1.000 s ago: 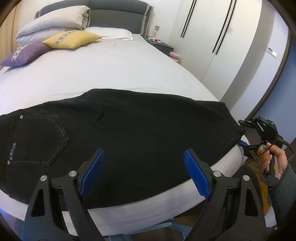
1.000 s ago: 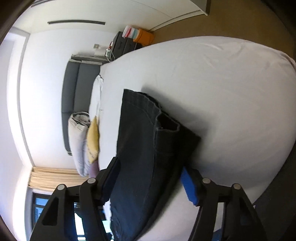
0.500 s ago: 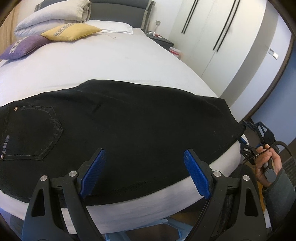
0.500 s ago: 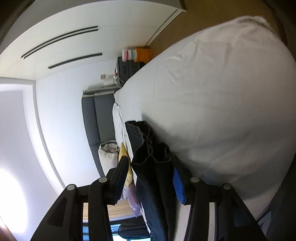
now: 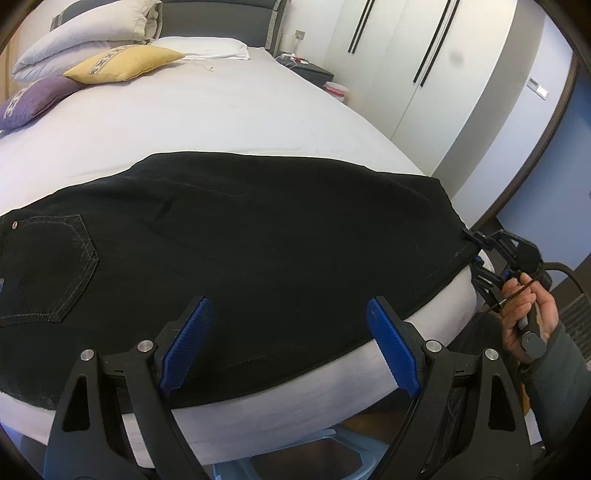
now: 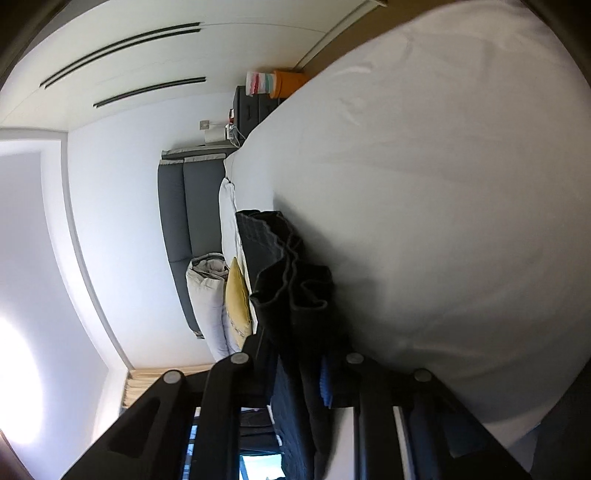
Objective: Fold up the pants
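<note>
Black pants (image 5: 236, 236) lie flat across the near edge of the white bed (image 5: 207, 118), back pocket at the left, leg hems at the right. My left gripper (image 5: 288, 347) is open and empty, hovering over the pants' near edge. My right gripper (image 5: 476, 251) is at the far right, shut on the leg hems. In the right wrist view the right gripper (image 6: 295, 373) pinches the bunched hems of the pants (image 6: 291, 284), lifted a little off the sheet.
A yellow cushion (image 5: 122, 64), a purple cushion (image 5: 33, 98) and white pillows (image 5: 88, 31) lie by the grey headboard. A dark nightstand (image 5: 310, 72) and white wardrobe doors (image 5: 406, 66) stand to the right. A light blue stool frame (image 5: 295, 458) sits below the bed edge.
My right gripper has closed on the leg hems and rolled sideways; the hems now bunch between its fingers. My left gripper stays open and has drifted slightly right over the pants.
</note>
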Demonstrator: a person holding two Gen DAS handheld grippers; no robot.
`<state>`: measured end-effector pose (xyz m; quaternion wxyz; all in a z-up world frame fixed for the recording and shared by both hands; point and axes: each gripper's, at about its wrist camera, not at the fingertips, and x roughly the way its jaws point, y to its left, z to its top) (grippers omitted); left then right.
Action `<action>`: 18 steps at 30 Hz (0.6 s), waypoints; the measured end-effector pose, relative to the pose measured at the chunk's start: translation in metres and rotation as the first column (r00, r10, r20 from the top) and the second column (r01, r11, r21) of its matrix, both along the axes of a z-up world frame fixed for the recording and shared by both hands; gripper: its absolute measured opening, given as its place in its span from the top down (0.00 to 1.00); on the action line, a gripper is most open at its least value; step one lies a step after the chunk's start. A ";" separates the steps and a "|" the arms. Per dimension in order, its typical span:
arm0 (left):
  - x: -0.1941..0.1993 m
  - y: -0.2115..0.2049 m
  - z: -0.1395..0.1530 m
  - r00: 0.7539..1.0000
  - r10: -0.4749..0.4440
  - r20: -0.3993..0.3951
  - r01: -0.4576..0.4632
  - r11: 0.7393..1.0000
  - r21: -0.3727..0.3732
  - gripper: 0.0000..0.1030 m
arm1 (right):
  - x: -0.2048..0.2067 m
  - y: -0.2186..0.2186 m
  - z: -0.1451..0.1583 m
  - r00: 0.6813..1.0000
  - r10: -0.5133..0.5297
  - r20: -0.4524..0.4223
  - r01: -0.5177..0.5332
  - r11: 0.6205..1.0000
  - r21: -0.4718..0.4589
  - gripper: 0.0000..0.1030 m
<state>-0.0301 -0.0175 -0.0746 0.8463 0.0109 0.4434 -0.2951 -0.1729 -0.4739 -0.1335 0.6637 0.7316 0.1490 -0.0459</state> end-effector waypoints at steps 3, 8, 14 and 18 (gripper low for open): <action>0.011 -0.008 -0.005 1.000 0.003 0.007 -0.003 1.000 0.013 0.16 | 0.006 -0.001 0.004 1.000 0.012 -0.007 -0.012 0.999 -0.030 0.89; 0.037 -0.021 -0.025 0.998 0.013 -0.067 -0.011 1.000 0.024 0.16 | 0.004 0.002 0.009 0.999 0.014 -0.047 -0.018 0.995 -0.097 0.92; 0.064 -0.044 -0.047 0.996 0.007 -0.087 0.002 0.996 0.094 0.16 | 0.008 0.004 0.016 0.994 0.010 -0.108 -0.028 0.986 -0.167 0.93; 0.059 -0.058 -0.062 1.000 -0.021 -0.010 0.023 0.983 0.180 0.12 | 0.010 0.008 0.020 0.991 0.014 -0.133 -0.043 0.975 -0.218 0.93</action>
